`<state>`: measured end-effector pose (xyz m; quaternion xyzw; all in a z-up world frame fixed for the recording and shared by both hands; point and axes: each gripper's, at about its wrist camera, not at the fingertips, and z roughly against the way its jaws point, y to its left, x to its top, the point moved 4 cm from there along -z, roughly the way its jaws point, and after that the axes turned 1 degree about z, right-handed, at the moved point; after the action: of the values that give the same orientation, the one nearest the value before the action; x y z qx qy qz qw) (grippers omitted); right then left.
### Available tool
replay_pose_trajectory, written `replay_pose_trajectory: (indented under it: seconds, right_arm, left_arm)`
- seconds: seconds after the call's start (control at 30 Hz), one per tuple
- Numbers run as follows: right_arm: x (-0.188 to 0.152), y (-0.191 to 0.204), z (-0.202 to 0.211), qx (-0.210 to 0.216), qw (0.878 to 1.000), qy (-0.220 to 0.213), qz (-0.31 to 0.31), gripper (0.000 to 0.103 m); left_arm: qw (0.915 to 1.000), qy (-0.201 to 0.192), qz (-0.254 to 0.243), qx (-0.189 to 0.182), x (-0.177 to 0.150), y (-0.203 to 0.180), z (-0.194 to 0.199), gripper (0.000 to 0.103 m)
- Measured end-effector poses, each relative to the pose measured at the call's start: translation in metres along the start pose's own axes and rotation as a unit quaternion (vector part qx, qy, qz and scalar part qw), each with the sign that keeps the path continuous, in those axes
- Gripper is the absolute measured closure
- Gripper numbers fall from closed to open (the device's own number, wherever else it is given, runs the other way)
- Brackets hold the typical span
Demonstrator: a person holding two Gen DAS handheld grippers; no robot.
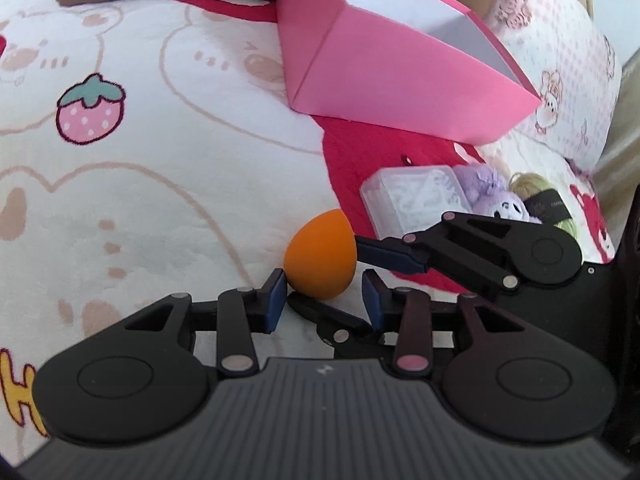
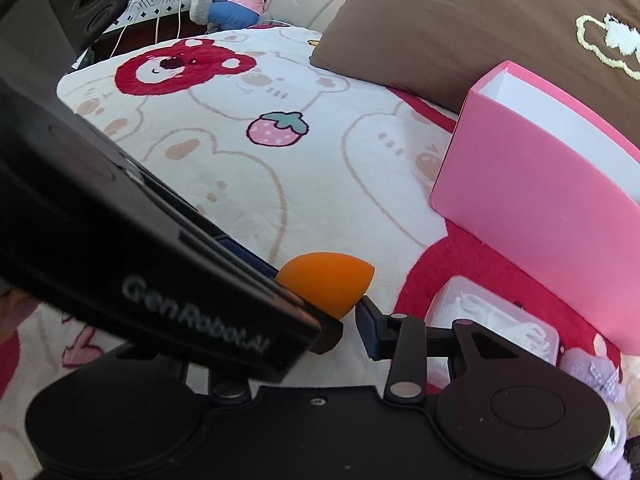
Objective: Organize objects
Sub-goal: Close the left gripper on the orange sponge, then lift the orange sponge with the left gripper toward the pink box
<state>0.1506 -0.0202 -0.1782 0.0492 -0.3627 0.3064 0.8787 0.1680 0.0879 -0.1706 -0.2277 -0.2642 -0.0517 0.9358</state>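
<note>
An orange egg-shaped sponge (image 1: 320,256) sits over the bear-print blanket (image 1: 160,200). My right gripper (image 1: 324,272) comes in from the right. Its upper finger meets the sponge's right side and its lower finger runs under it, so it is shut on the sponge. My left gripper (image 1: 323,292) has its jaws narrowly apart around the sponge's lower end. The left pad (image 1: 276,300) touches it and a slit shows at the right pad. In the right wrist view the left gripper's housing (image 2: 160,272) hides part of the sponge (image 2: 328,276) and one finger of the right gripper (image 2: 320,312).
An open pink box (image 1: 380,80) (image 2: 540,200) stands tilted behind the sponge. A clear plastic case (image 1: 416,200) (image 2: 492,320), a purple plush toy (image 1: 496,196) (image 2: 600,380) and a greenish bundle (image 1: 532,184) lie to the right. A brown pillow (image 2: 460,20) lies at the back.
</note>
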Motion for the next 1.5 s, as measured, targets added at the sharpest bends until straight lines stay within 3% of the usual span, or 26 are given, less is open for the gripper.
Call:
replay_pose_trajectory:
  seconds: [0.5, 1.0, 1.23, 1.5]
  right_arm:
    - [-0.015, -0.005, 0.041, 0.008, 1.0, -0.003, 0.002, 0.057]
    - [-0.034, -0.016, 0.087, 0.028, 0.998, 0.004, -0.047, 0.057]
    - [-0.037, -0.028, 0.111, 0.033, 0.996, 0.0, -0.079, 0.056]
    - [-0.036, -0.026, 0.127, 0.007, 0.999, -0.017, -0.034, 0.056]
  left_arm:
    - [0.999, 0.029, -0.034, -0.007, -0.008, -0.04, 0.017, 0.064]
    - [0.9966, 0.065, -0.05, -0.011, -0.019, -0.084, 0.031, 0.064]
    - [0.997, 0.061, -0.044, -0.02, -0.018, -0.103, 0.039, 0.063]
    - [0.9974, 0.045, -0.056, 0.001, -0.017, -0.123, 0.046, 0.063]
